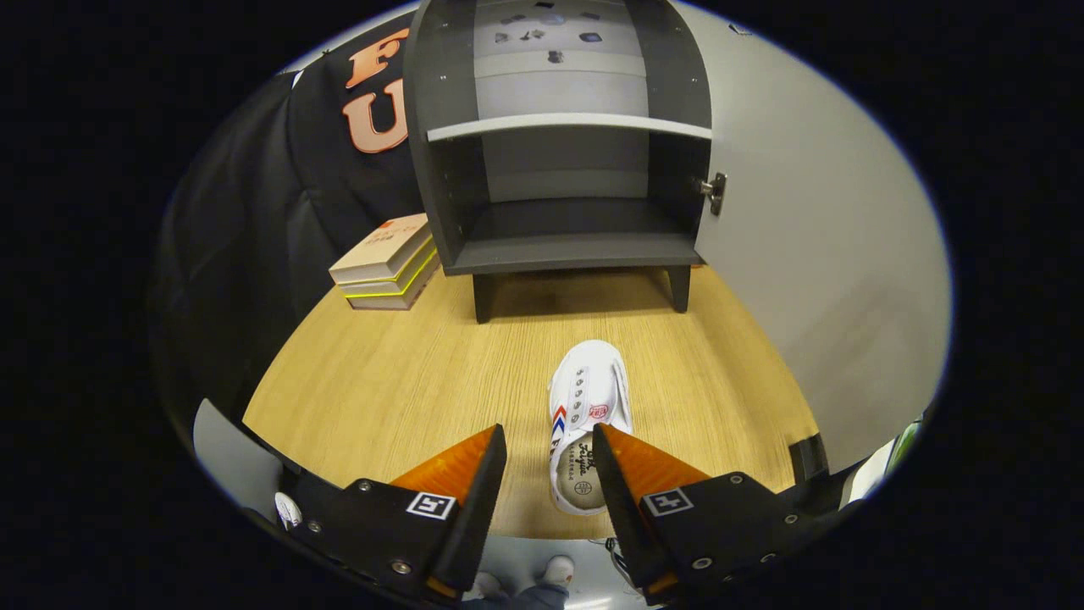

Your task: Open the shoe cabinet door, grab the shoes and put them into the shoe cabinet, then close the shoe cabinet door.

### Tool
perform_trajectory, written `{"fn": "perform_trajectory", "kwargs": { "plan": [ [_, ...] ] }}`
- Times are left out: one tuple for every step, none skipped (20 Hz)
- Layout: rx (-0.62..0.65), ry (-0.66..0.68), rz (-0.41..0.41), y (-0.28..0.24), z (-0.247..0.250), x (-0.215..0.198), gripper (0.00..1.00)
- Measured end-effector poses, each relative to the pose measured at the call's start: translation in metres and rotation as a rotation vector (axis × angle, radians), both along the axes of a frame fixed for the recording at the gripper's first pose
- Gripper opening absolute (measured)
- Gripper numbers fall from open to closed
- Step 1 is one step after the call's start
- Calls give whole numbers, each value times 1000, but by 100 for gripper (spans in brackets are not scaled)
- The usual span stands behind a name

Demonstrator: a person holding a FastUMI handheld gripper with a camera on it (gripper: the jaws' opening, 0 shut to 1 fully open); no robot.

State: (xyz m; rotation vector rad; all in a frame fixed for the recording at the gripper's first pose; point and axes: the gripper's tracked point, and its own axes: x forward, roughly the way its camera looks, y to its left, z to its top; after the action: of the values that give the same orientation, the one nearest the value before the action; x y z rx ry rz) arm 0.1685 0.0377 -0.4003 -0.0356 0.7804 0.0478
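Note:
A dark grey shoe cabinet (559,246) stands at the far end of the wooden table, its door (813,254) swung open to the right. Both shelves inside look bare. One white shoe (584,407) with red and blue side stripes lies on the table, toe toward the cabinet. Its heel end reaches in between my fingers, close against the right fingertip (603,440). My gripper (549,436) is open and hovers over the shoe's heel; the left fingertip stands apart from the shoe.
A stack of books (385,263) lies left of the cabinet on the wooden table (381,381). The open door fills the right side. The table's near edge runs just under my fingers, with a person's shoes (559,569) on the floor below.

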Motion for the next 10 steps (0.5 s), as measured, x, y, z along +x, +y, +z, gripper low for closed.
{"fn": "perform_trajectory", "kwargs": {
  "plan": [
    [10, 27, -2, 1, -11, 0, 66],
    [17, 49, -2, 0, -20, 1, 66],
    [17, 69, -3, -2, -30, 2, 66],
    [15, 88, -1, -2, -39, 3, 66],
    [10, 103, -4, -4, -48, 5, 66],
    [10, 122, -10, -5, -56, 7, 66],
    [19, 136, -15, -5, -64, 10, 66],
    [28, 157, -21, -6, -71, 10, 66],
    [35, 168, -24, -6, -77, 12, 66],
    [35, 172, -29, -8, -80, 14, 65]
  ]
}}
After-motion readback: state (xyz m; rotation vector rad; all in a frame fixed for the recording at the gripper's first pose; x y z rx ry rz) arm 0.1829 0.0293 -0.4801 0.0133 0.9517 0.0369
